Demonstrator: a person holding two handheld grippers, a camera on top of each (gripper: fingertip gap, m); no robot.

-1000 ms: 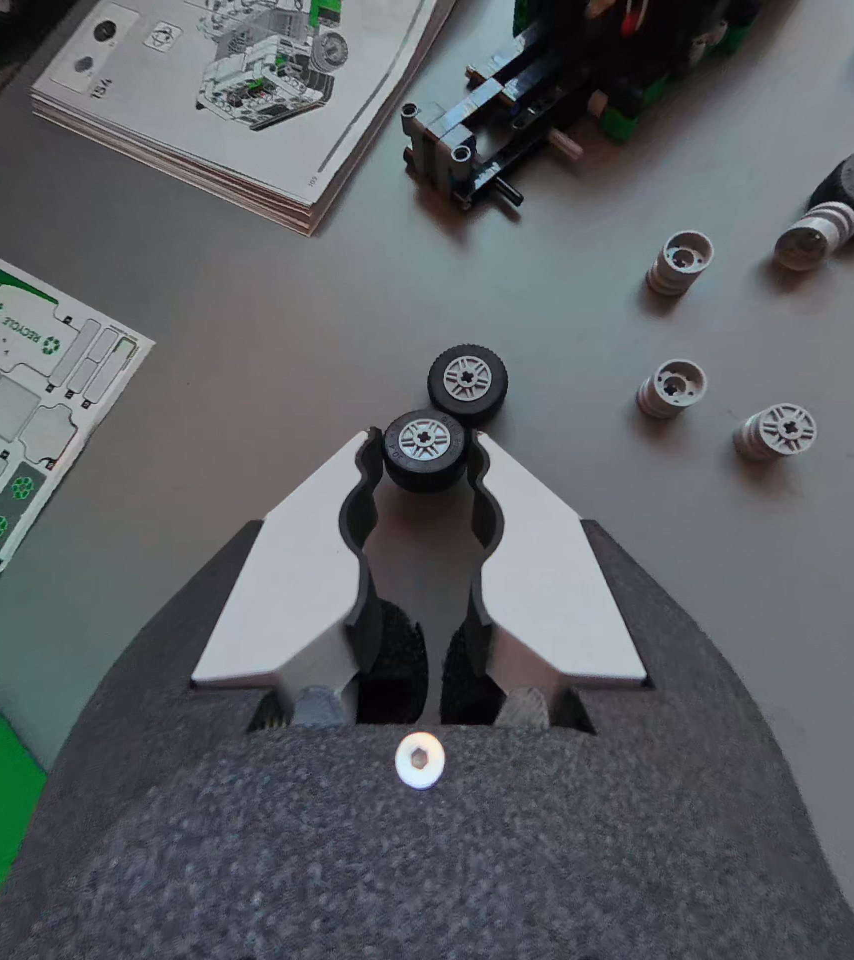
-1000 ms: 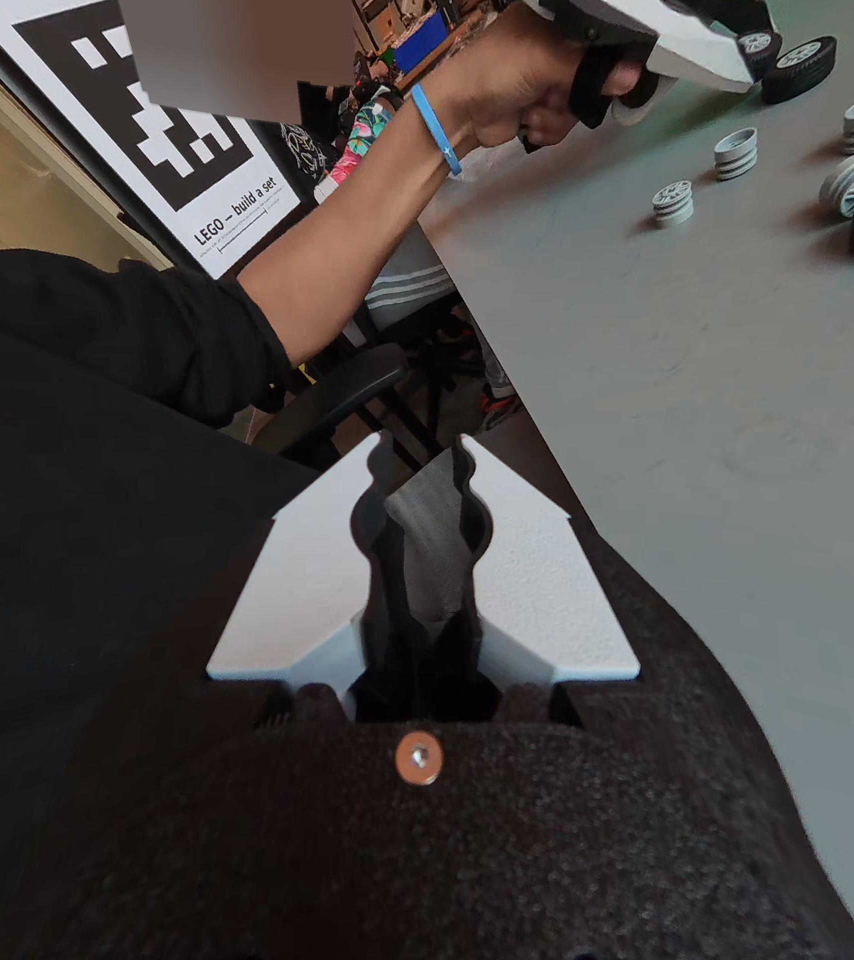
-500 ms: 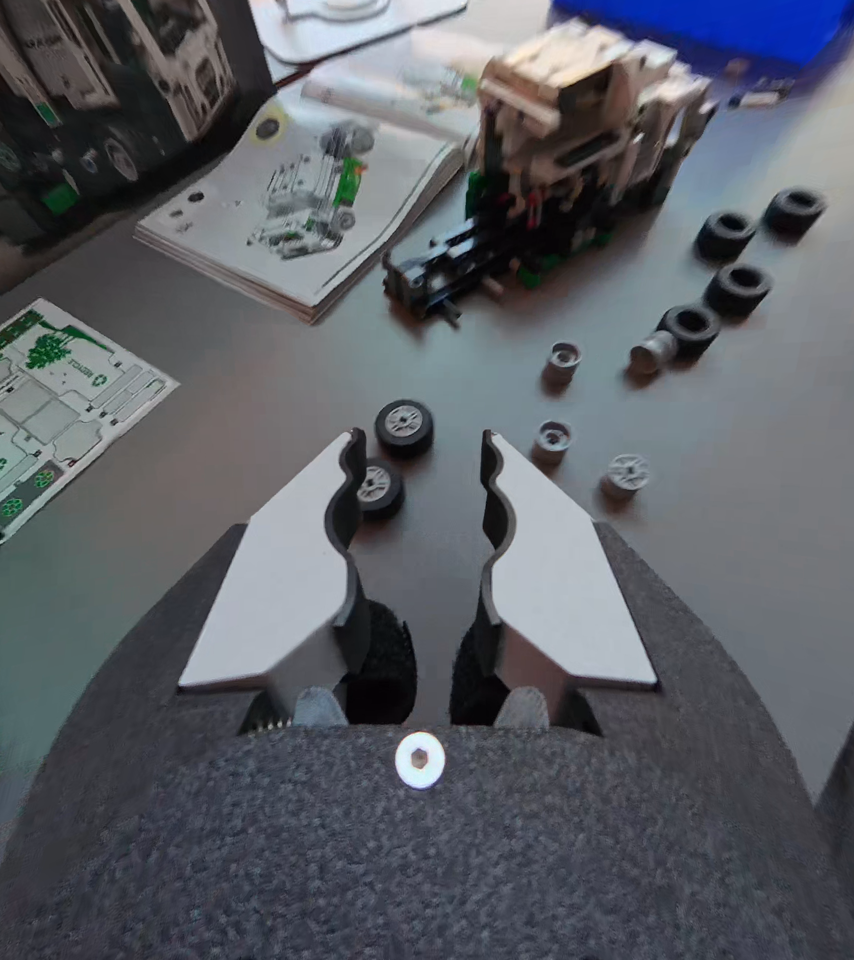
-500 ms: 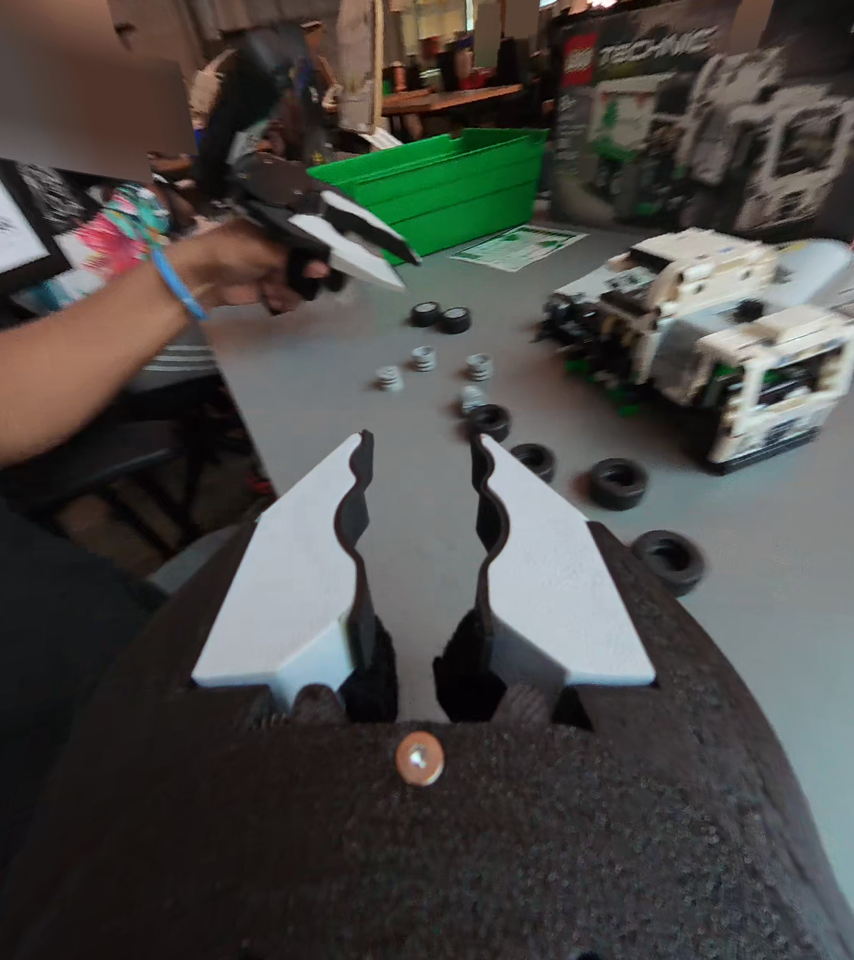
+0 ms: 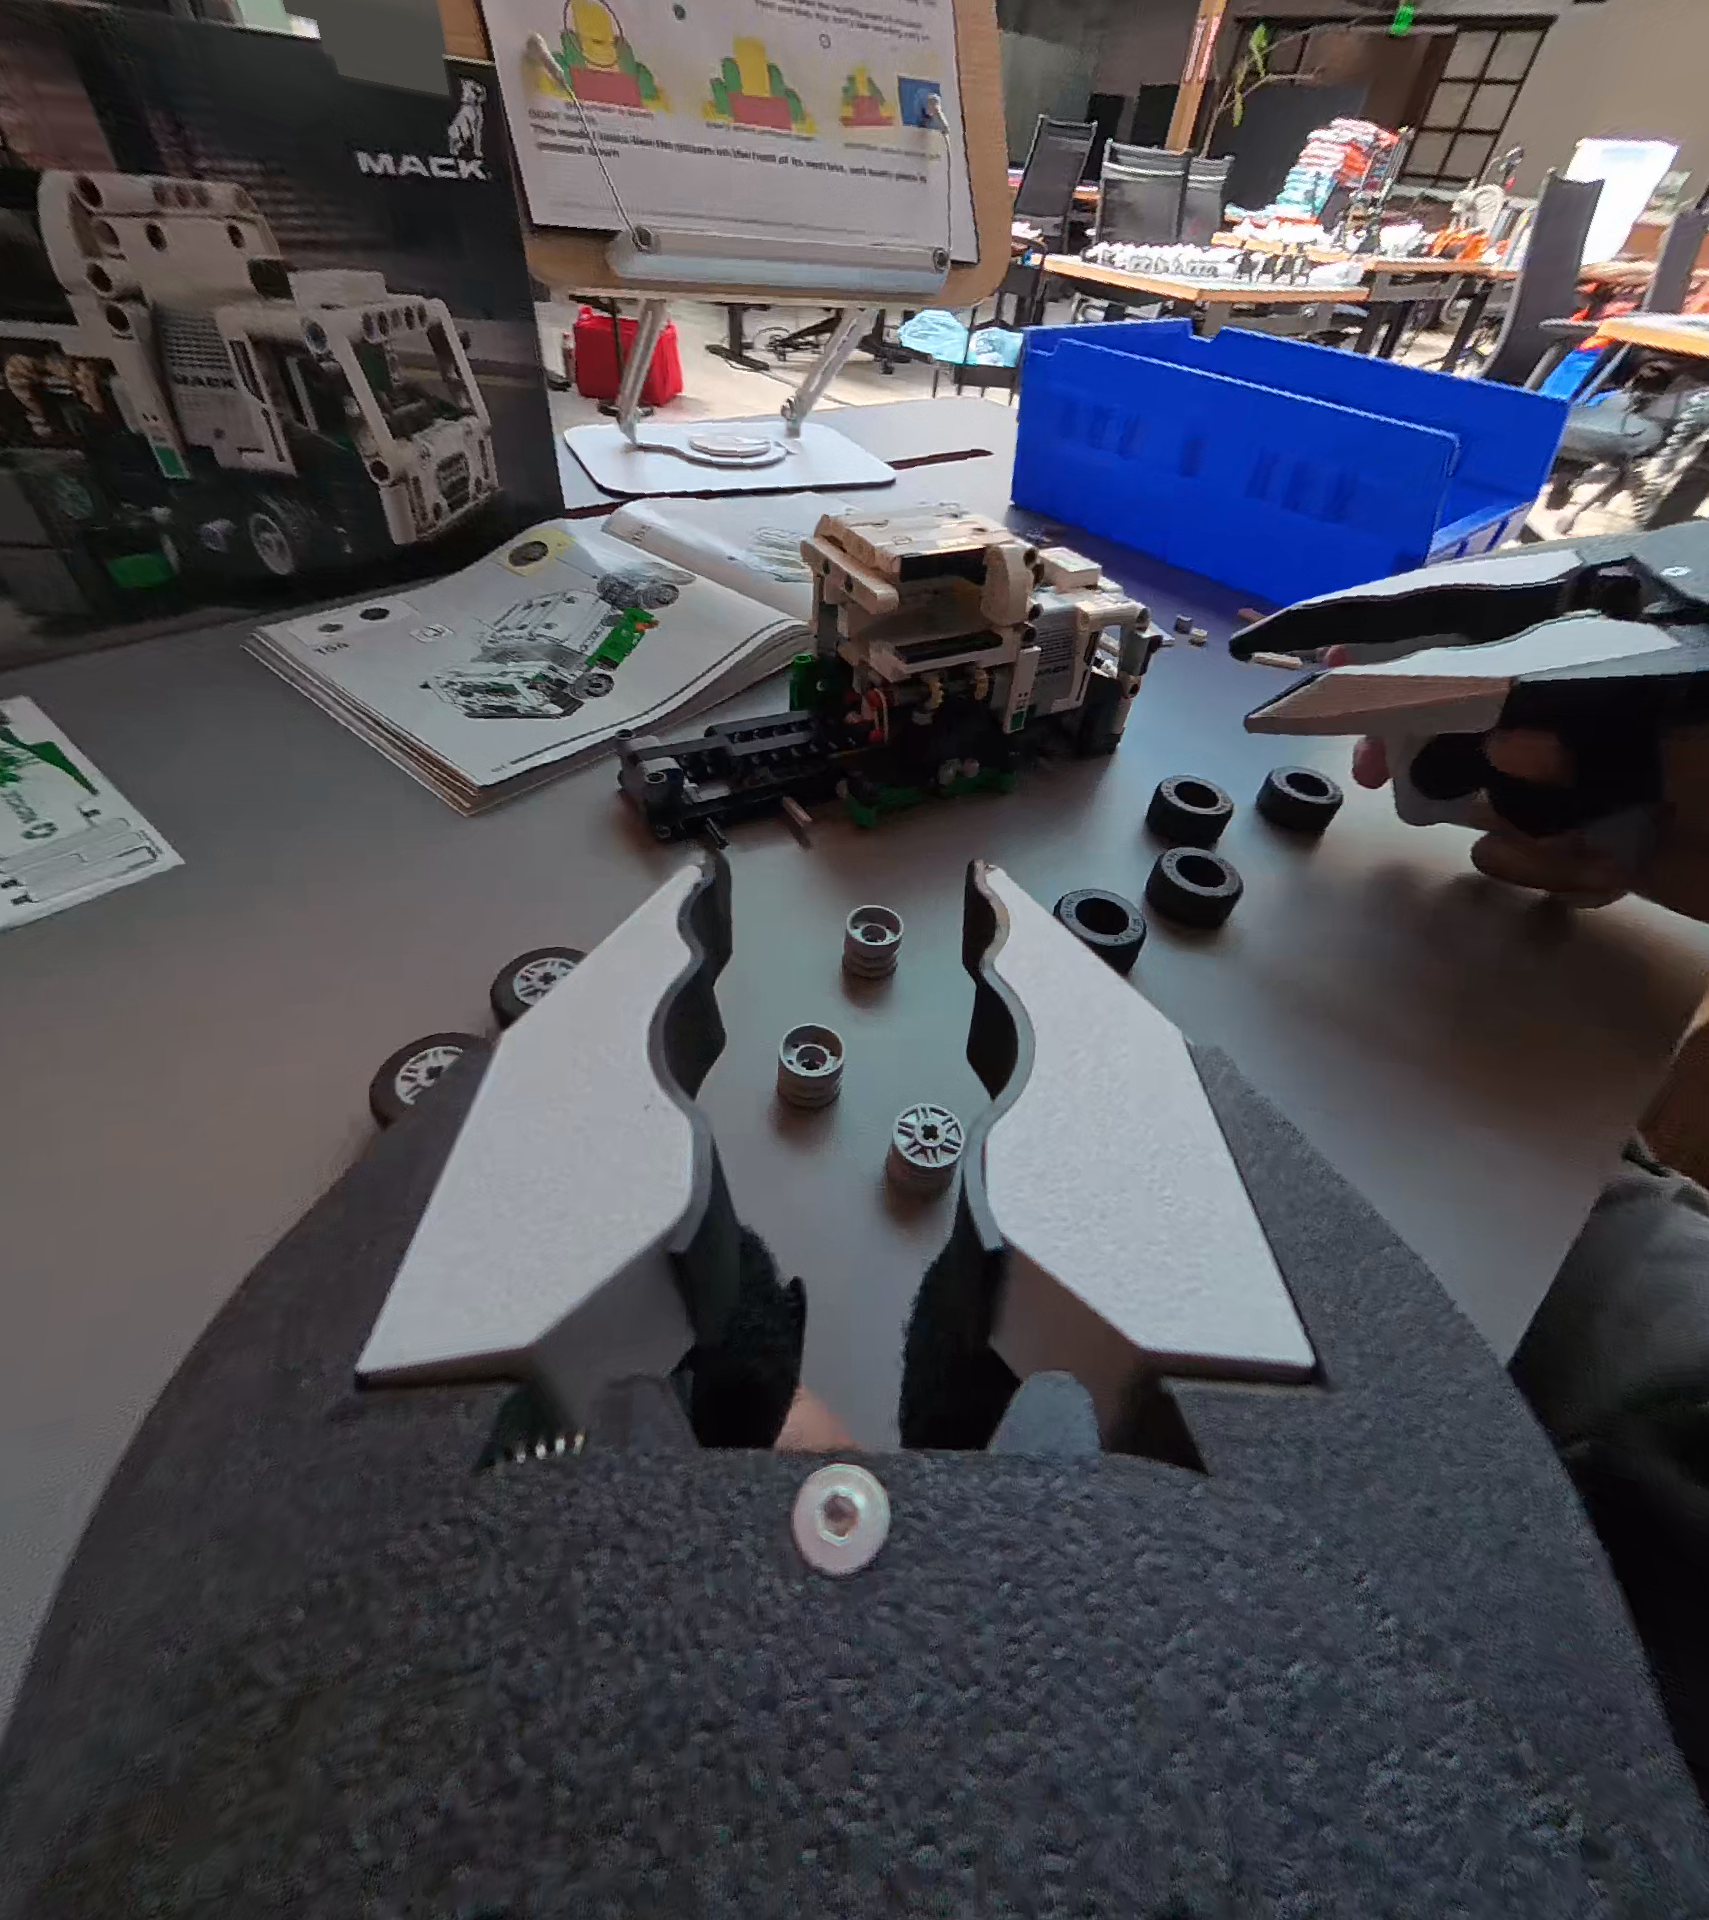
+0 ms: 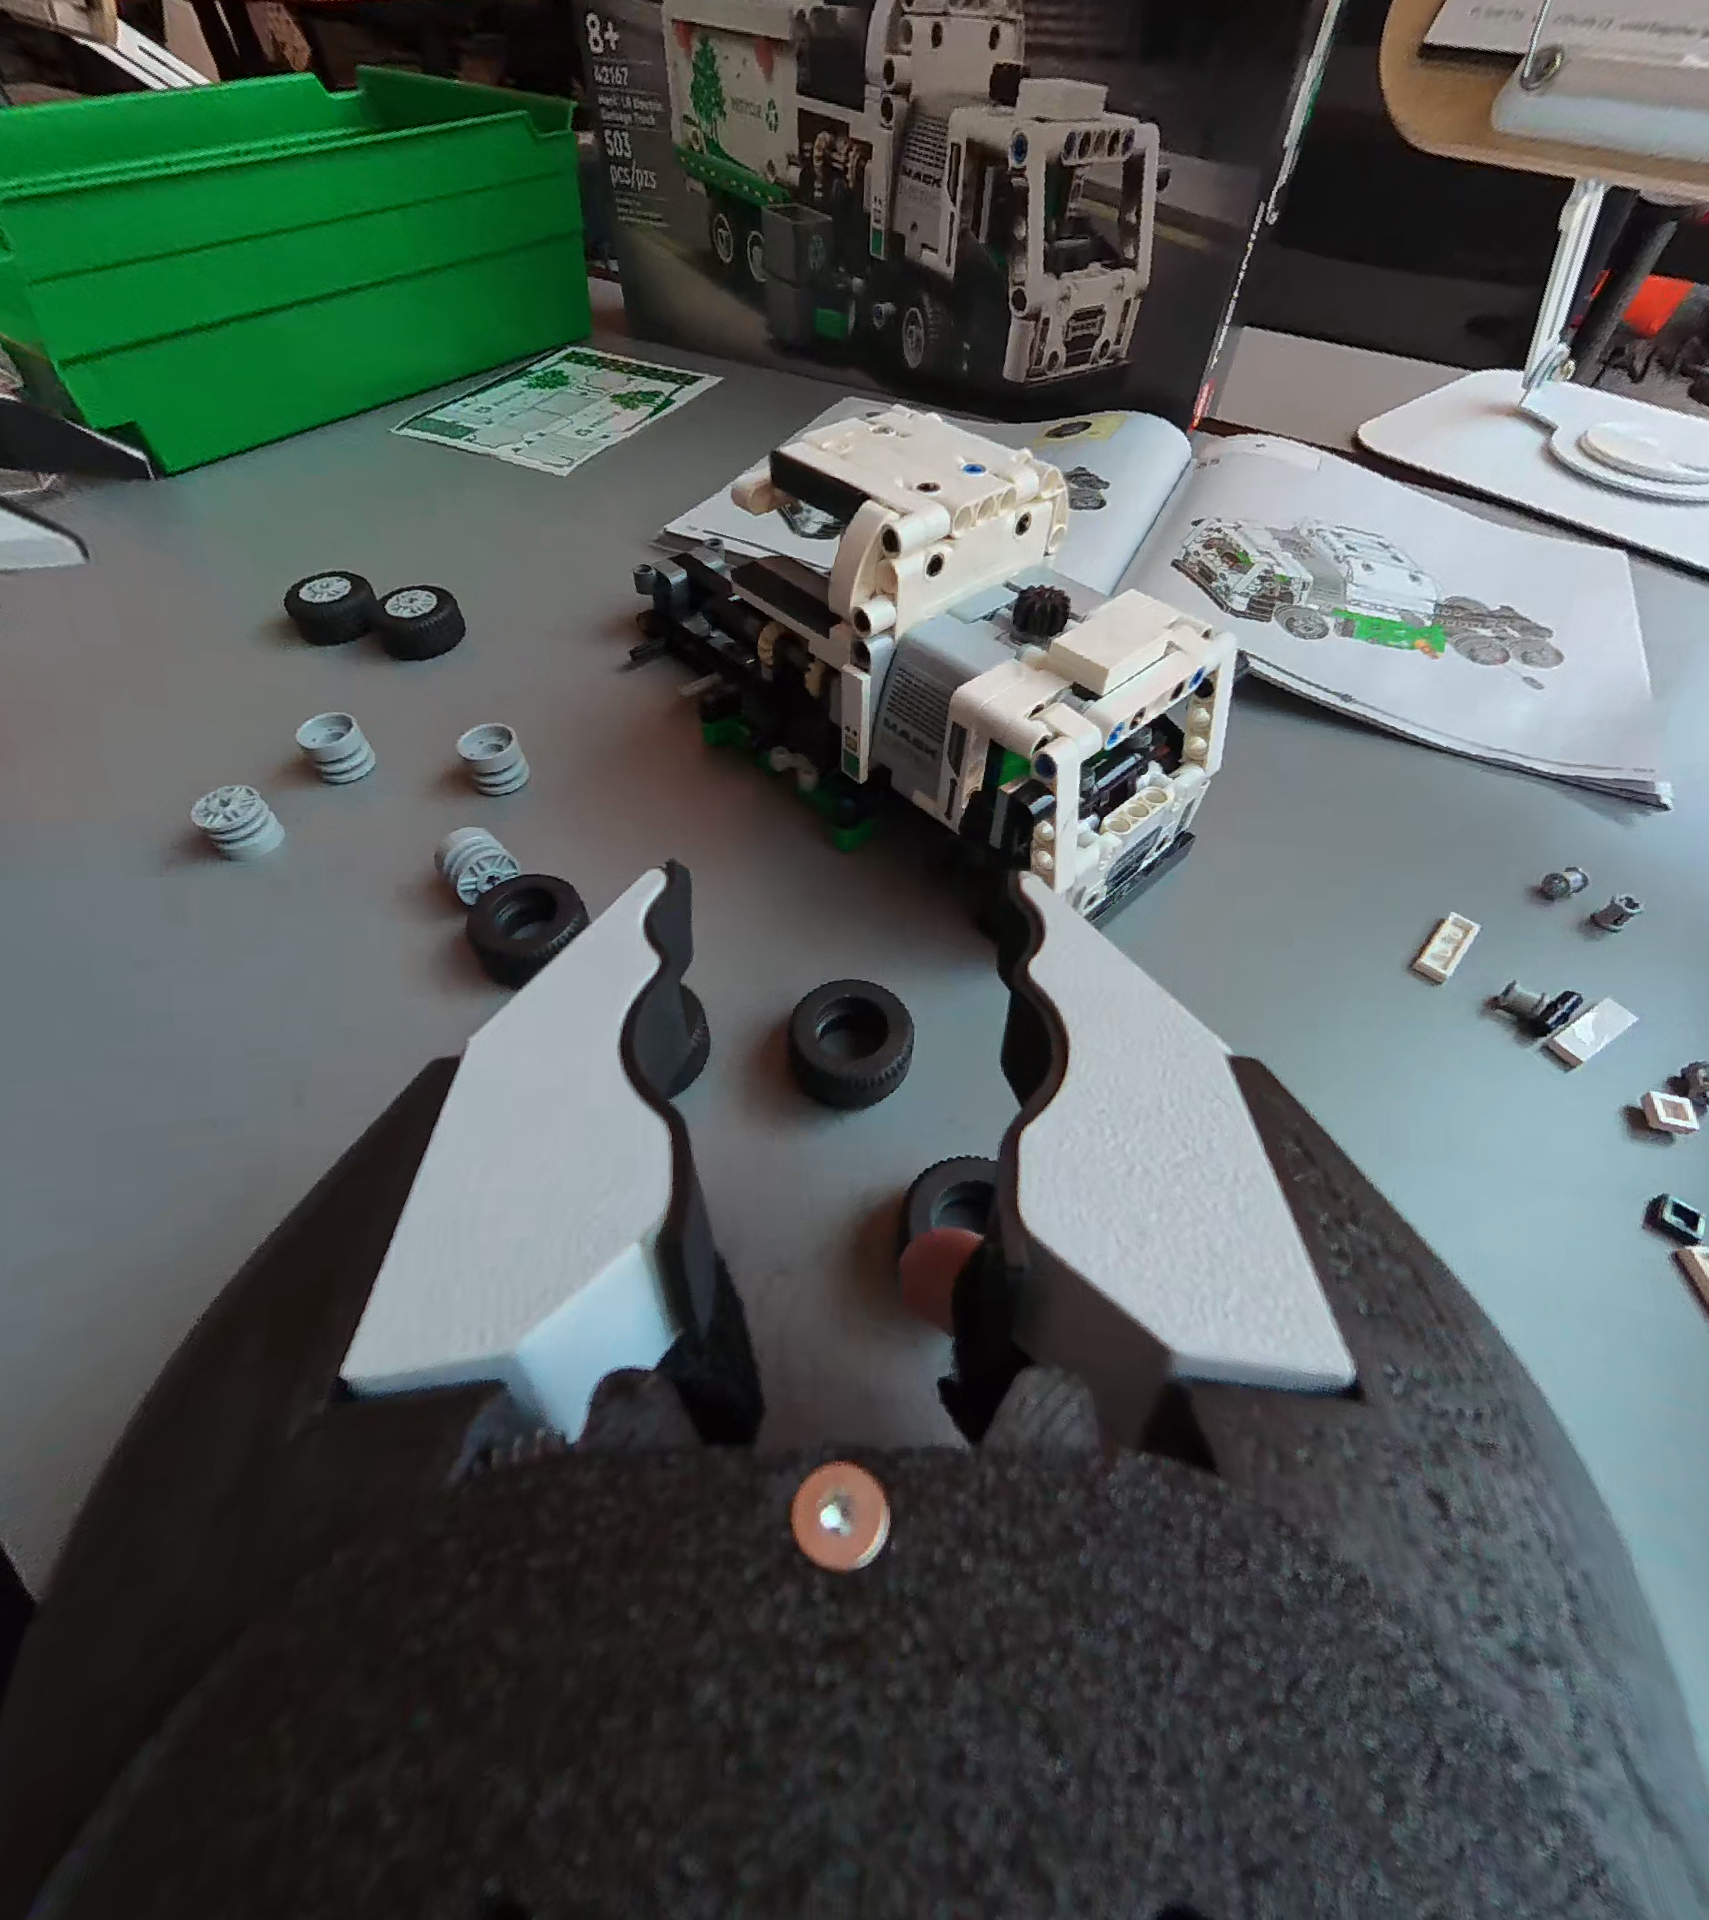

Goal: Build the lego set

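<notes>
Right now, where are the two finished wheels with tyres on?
In the right wrist view the two finished wheels sit side by side, touching, at far left on the grey table, beyond the bare grey hubs, before the green bin.

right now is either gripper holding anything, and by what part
Nothing is held. The left gripper and the right gripper are both open and empty; the grey hubs and black tyres lie loose on the table.

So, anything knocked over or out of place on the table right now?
Nothing stands out. The part-built truck sits upright; the bare tyres, grey rims and two finished wheels lie loose but orderly. Both grippers are open and empty.
</notes>
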